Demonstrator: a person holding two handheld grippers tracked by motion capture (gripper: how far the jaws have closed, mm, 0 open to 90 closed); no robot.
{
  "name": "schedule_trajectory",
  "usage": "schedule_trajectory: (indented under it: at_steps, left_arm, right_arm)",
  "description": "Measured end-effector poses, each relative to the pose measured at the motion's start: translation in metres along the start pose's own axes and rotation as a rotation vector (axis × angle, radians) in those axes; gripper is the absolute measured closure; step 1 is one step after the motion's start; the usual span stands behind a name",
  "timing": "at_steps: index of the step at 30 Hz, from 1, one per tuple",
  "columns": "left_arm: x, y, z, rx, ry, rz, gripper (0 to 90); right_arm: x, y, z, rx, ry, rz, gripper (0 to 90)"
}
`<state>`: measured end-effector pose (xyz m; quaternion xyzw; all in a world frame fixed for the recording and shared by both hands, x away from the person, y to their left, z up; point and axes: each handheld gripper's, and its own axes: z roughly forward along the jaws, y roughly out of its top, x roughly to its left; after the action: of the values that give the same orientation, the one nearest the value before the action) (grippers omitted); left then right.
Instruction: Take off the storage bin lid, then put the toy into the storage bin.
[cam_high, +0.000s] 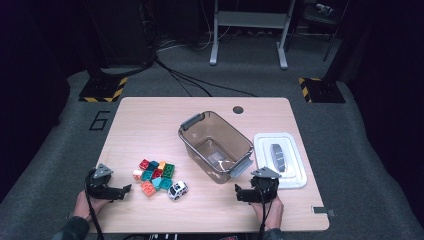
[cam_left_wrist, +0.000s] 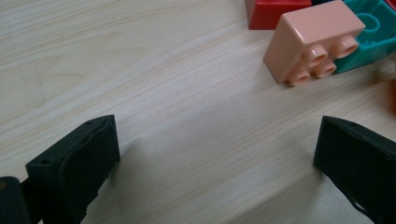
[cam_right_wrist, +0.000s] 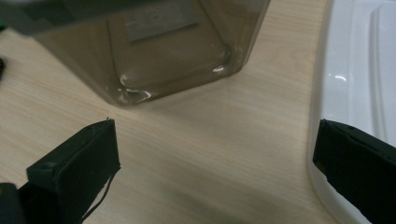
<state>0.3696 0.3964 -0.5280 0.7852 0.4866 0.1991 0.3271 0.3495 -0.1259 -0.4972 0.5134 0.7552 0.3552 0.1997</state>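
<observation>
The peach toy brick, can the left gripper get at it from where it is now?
Probably yes. The left gripper has its jaws open with bare table between them and the peach brick. The brick lies on its side at the pile's near edge, though a teal brick touches its far side.

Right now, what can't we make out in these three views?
- Bin floor, high view: glare and tinted walls blur it; contents unclear.
- Lid, right gripper view: cut off by the right edge and partly hidden by a jaw.
- Blocks, high view: too small to count; left gripper view cuts them at the top right edge.
- Toy car, high view: too small for detail.
- Right tool, high view: dark, jaws hard to separate.
</observation>
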Motion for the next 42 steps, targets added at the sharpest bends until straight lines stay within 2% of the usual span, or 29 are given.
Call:
schedule_trajectory:
  at_steps: [1, 3, 4, 5, 9, 14, 16, 18, 19, 22, 23, 34, 37, 42]
  left_arm:
    - [0.002, 0.000, -0.002, -0.003, -0.006, -0.025, 0.1]
    - [0.005, 0.002, -0.008, -0.013, -0.003, -0.042, 0.1]
    - [0.005, 0.004, -0.012, -0.021, -0.015, -0.064, 0.1]
    - [0.005, 0.005, -0.013, -0.043, -0.013, -0.075, 0.2]
    - [0.000, 0.013, -0.022, -0.069, -0.018, -0.078, 2.1]
    - [-0.013, 0.023, -0.025, -0.052, -0.037, -0.050, 2.3]
    - [-0.019, 0.029, -0.027, -0.054, -0.042, -0.038, 2.4]
    - [-0.025, 0.034, -0.030, -0.077, -0.048, -0.035, 2.5]
    - [-0.028, 0.038, -0.031, -0.082, -0.057, -0.032, 2.7]
    - [-0.038, 0.047, -0.035, -0.096, -0.077, -0.016, 3.2]
    - [-0.041, 0.051, -0.036, -0.084, -0.092, -0.005, 3.6]
    - [-0.081, 0.072, -0.025, -0.053, -0.164, 0.053, 4.7]
    - [-0.091, 0.078, -0.022, -0.051, -0.196, 0.056, 4.5]
    - [-0.113, 0.088, -0.015, -0.037, -0.239, 0.093, 4.6]
  right_arm:
    - [0.002, -0.004, 0.001, -0.005, -0.005, -0.001, 0.0]
    - [0.002, -0.011, 0.004, -0.004, 0.015, 0.008, 0.0]
    - [0.001, -0.014, 0.005, -0.012, 0.003, 0.000, 0.0]
    - [0.001, -0.018, 0.006, -0.006, 0.006, 0.010, 0.0]
    - [0.002, -0.027, 0.009, 0.020, -0.010, -0.011, 0.0]
    - [0.002, -0.033, 0.011, 0.040, -0.024, -0.041, 1.5]
    - [0.004, -0.034, 0.011, 0.042, -0.030, -0.057, 1.7]
    - [0.003, -0.035, 0.012, 0.033, -0.030, -0.055, 1.7]
    - [0.001, -0.035, 0.011, 0.036, -0.018, -0.076, 1.7]
    - [0.001, -0.035, 0.011, 0.038, -0.014, -0.080, 1.2]
    - [0.000, -0.035, 0.012, 0.036, -0.011, -0.080, 1.1]
    - [0.000, -0.034, 0.012, 0.036, -0.009, -0.075, 0.7]
    - [0.001, -0.034, 0.012, 0.036, -0.011, -0.071, 0.7]
    - [0.000, -0.034, 0.013, 0.039, -0.012, -0.071, 0.6]
